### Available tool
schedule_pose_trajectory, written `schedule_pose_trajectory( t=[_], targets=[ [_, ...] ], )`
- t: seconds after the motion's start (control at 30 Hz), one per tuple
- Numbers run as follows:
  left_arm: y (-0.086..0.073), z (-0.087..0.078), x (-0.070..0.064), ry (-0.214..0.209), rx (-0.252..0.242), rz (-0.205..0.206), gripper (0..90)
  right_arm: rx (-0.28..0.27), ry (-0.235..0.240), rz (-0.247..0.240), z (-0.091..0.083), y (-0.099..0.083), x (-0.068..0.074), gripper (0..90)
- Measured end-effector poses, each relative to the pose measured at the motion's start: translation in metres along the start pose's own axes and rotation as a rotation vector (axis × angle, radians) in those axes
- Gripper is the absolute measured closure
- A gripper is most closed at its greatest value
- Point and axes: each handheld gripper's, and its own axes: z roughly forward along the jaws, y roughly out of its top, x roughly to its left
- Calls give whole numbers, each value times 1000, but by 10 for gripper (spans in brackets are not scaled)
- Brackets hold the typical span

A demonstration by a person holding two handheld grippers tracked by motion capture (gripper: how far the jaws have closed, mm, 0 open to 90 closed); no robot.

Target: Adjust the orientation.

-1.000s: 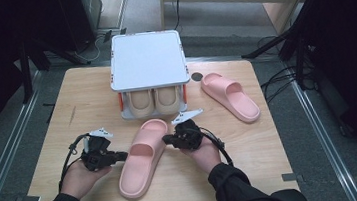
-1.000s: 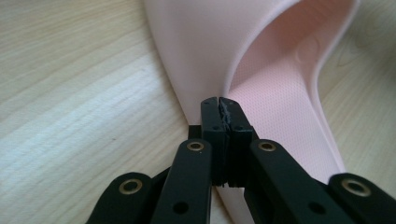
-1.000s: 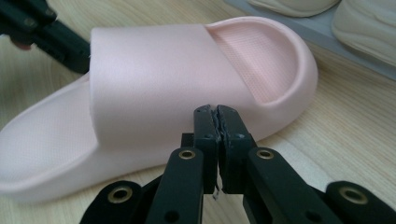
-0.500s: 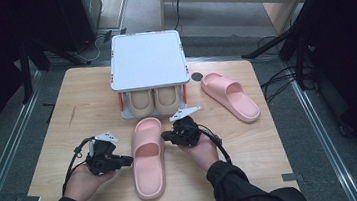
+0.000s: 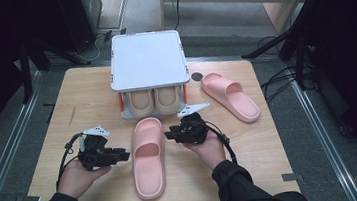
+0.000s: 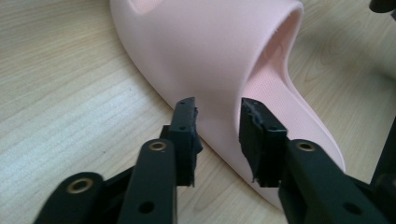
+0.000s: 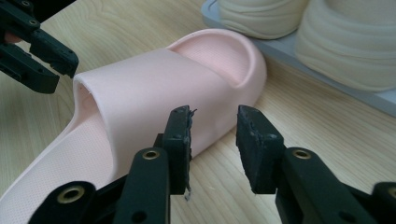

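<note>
Both hand-held grippers flank the pink slipper (image 5: 148, 156), which lies lengthwise on the table (image 5: 76, 106), its toe just near of the grey shoe rack (image 5: 147, 58). At its left side, the left hand-held gripper (image 5: 122, 155) has its jaws parted and empty, a narrow gap aimed at the strap's outer wall. Opposite, the right hand-held gripper (image 5: 169, 133) is likewise slightly open, holding nothing, close beside the strap. Foam of this kind looks light, soft and springy, with a matte, grippy skin. I judge the arched strap edge the best hold; a pinch there should dent it, not slip. A second pink slipper (image 5: 230, 96) lies at the far right.
</note>
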Motion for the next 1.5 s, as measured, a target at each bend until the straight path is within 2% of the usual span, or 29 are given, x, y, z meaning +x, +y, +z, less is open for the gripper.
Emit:
schedule_pose_trajectory(
  t=[0.33,0.53,0.7,0.9,1.0,1.13,1.27,1.37,1.43,1.5],
  targets=[
    [13,4,4,-30,6,7,566,-32,-49,42,-23,-9,-13,634],
    [20,4,5,-45,2,23,554,-55,-81,71,-39,-14,-20,628],
    [24,5,9,-53,-1,11,523,-63,-94,78,-50,-17,-30,620],
    [25,6,11,-53,7,8,514,-77,-116,93,-67,-18,-48,627],
    [25,5,13,-53,3,4,501,-91,-96,120,-77,-19,-58,620],
    [24,3,15,-49,-2,-10,497,-109,-112,124,-88,-19,-68,622],
    [24,3,17,-45,-1,-14,493,-129,-134,164,-103,-22,-85,630],
    [24,3,18,-45,0,-14,486,-140,-154,166,-113,-22,-94,630],
    [23,3,18,-41,6,-15,483,-146,-175,168,-117,-24,-101,629],
    [22,2,17,-39,2,-17,483,-139,-201,194,-121,-27,-112,629]
  ],
)
